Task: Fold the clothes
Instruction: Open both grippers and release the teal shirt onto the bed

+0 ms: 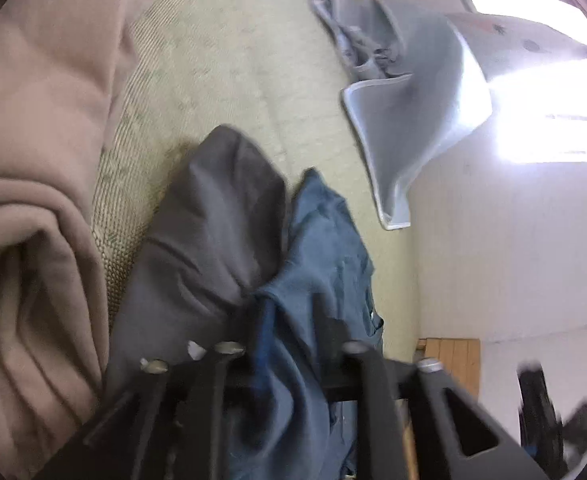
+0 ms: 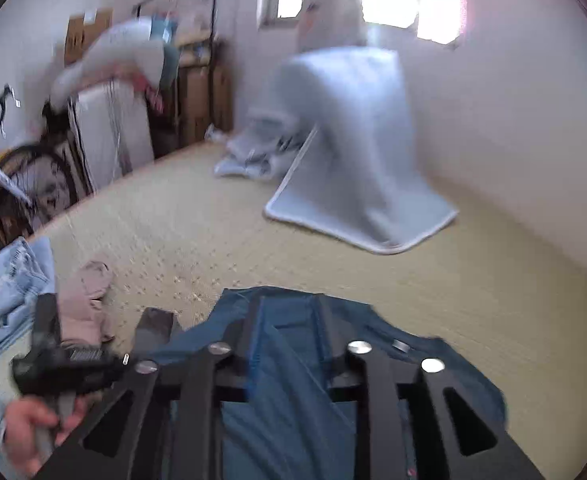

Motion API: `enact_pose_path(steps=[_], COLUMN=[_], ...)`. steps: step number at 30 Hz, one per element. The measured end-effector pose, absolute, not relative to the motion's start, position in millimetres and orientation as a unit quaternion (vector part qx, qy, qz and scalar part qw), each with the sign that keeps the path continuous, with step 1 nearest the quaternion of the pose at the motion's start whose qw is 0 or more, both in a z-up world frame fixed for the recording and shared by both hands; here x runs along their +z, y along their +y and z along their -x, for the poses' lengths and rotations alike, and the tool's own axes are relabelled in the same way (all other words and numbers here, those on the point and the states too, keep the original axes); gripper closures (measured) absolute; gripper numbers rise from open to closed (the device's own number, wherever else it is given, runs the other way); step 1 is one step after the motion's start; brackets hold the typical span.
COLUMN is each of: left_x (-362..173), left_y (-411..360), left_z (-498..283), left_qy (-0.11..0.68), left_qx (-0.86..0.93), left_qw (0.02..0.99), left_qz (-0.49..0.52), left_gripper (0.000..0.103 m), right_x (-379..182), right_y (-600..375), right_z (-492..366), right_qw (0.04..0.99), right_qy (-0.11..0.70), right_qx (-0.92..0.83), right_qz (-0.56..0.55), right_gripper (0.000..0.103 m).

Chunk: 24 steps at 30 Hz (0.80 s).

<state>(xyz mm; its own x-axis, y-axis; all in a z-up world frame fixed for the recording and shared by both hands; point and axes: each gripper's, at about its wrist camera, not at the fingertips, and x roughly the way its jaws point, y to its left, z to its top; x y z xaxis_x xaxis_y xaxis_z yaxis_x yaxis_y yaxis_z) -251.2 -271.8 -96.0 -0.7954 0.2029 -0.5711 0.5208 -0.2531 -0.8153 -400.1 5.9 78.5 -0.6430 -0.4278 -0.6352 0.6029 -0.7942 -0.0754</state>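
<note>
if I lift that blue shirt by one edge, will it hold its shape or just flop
Most likely flop: the blue shirt already lies in soft folds and creases on the mat. It looks like thin fabric, so probably light. It may drag rather than slide on the textured weave, and lifted from one edge it would likely hang and bunch.

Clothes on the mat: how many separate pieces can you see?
4: blue garment in front, grey one beside it, pink one left, pale jeans far left. More may be hidden.
</note>
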Motion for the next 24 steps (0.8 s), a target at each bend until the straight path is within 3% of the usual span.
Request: enact_pose_path(steps=[2,3,5,7,9,17,24], left_x=[-77,-66,-45,-19,11,159,293], left_y=[-271,-272,-271,-267,-259,-217,-171], left_z=[238,231,223,217,206,127,48], left_qy=[0.582,0.573,0.549,0.509,0.461,0.317,0.26], left_qx=[-0.756,-0.768,-0.79,-0.819,-0.851,-0.937,-0.965], left_qw=[0.137,0.143,0.143,0.135,0.131,0.099,0.028], left_qz=[-0.267,-0.248,-0.231,-0.227,-0.215,-0.11,-0.03], left_gripper=[0.022,0.019,0.019,0.019,0.019,0.017,0.015], right_x=[104,114,133,153,175,285,368], right_y=[49,69,107,143,182,281,325], right_z=[363,346,310,271,232,85,-41], right_qw=[0.278,0.272,0.258,0.241,0.231,0.263,0.352], right_qy=[0.117,0.104,0.082,0.062,0.028,-0.021,-0.053], right_qx=[-0.908,-0.914,-0.924,-0.935,-0.946,-0.959,-0.934], right_qz=[-0.29,-0.283,-0.27,-0.251,-0.227,-0.107,0.025], right_gripper=[0.062,0.061,0.058,0.039,0.03,0.019,0.009])
